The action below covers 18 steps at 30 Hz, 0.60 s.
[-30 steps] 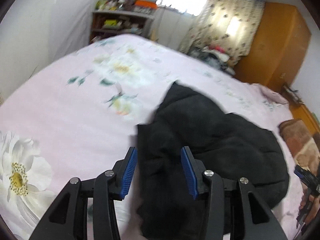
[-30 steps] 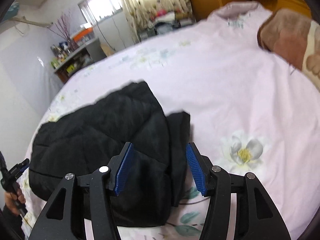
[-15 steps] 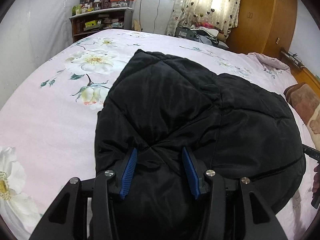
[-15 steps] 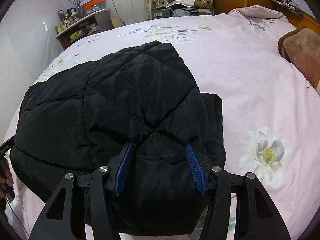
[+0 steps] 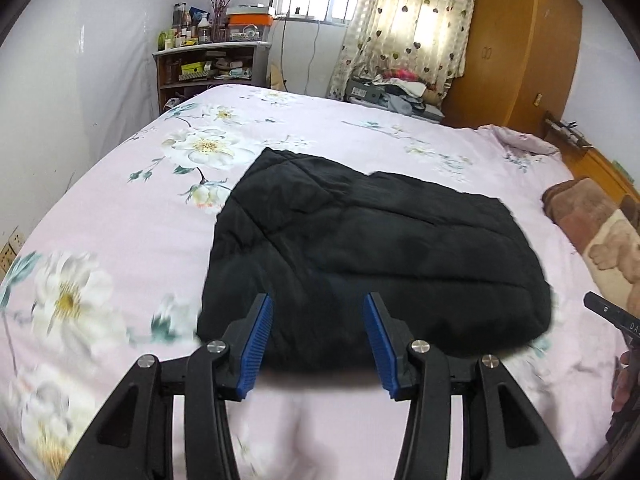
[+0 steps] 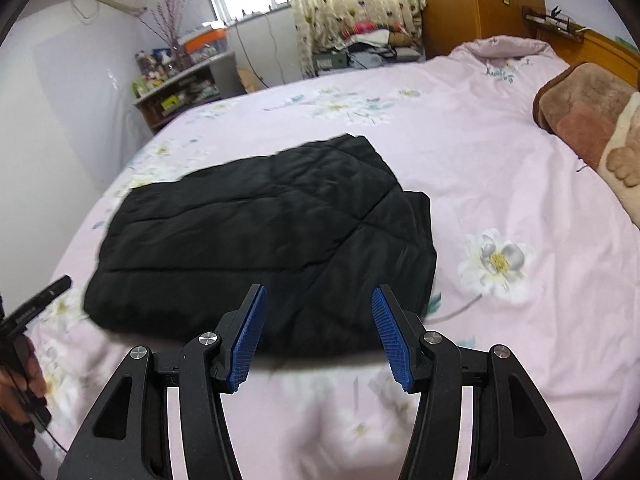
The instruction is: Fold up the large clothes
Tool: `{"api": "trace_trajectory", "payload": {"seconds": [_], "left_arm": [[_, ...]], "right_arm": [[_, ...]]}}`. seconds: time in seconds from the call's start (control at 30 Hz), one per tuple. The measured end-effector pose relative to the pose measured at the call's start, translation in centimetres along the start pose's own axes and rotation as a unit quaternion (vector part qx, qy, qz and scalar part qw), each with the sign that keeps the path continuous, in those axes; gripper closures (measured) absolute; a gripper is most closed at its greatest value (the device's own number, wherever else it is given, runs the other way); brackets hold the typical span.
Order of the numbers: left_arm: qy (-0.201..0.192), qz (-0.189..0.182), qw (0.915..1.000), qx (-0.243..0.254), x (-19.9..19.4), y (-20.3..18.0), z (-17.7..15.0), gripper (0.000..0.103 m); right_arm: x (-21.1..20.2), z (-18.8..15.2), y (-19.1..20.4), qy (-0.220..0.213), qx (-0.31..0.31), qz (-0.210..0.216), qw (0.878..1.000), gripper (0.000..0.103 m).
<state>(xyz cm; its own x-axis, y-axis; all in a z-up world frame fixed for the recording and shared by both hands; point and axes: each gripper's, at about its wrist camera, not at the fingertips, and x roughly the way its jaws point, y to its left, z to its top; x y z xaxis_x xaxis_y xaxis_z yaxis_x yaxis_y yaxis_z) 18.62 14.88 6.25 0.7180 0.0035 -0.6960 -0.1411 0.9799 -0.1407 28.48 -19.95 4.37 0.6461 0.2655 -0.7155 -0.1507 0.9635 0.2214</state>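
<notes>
A black quilted jacket [image 5: 372, 248] lies folded into a flat block on the pink flowered bedspread [image 5: 120, 208]; it also shows in the right wrist view [image 6: 260, 240]. My left gripper [image 5: 318, 340] is open and empty, held above the jacket's near edge. My right gripper [image 6: 318, 332] is open and empty too, above the near edge on the jacket's right side. Neither gripper touches the jacket.
A brown pillow [image 6: 584, 120] lies at the bed's right side. A cluttered shelf [image 5: 208, 68] stands past the far left corner, a wooden wardrobe [image 5: 516, 48] at the far right. The other handset [image 5: 612, 320] shows at the right edge.
Both grippers have pulled back and up from the jacket, which now lies farther ahead. The jaws stayed open.
</notes>
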Motion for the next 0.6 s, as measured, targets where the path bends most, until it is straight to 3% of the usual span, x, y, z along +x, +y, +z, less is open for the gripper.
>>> {"api": "trace_trajectory", "payload": {"seconds": [0.4,0.6], "left_arm": [[-0.017,-0.006,0.9998,0.012,-9.9,-3.3,-5.9,0.053],[-0.018,-0.014,0.9996,0.018,-13.8,-4.3,-9.4,0.048]], "right_arm": [[-10.4,-6.9,5.0,-0.034,-0.032,0.009,0.999,0.048],[-14.7,-11.1,7.0,-0.041,-0.049,0.008,0.998,0.048]]}}
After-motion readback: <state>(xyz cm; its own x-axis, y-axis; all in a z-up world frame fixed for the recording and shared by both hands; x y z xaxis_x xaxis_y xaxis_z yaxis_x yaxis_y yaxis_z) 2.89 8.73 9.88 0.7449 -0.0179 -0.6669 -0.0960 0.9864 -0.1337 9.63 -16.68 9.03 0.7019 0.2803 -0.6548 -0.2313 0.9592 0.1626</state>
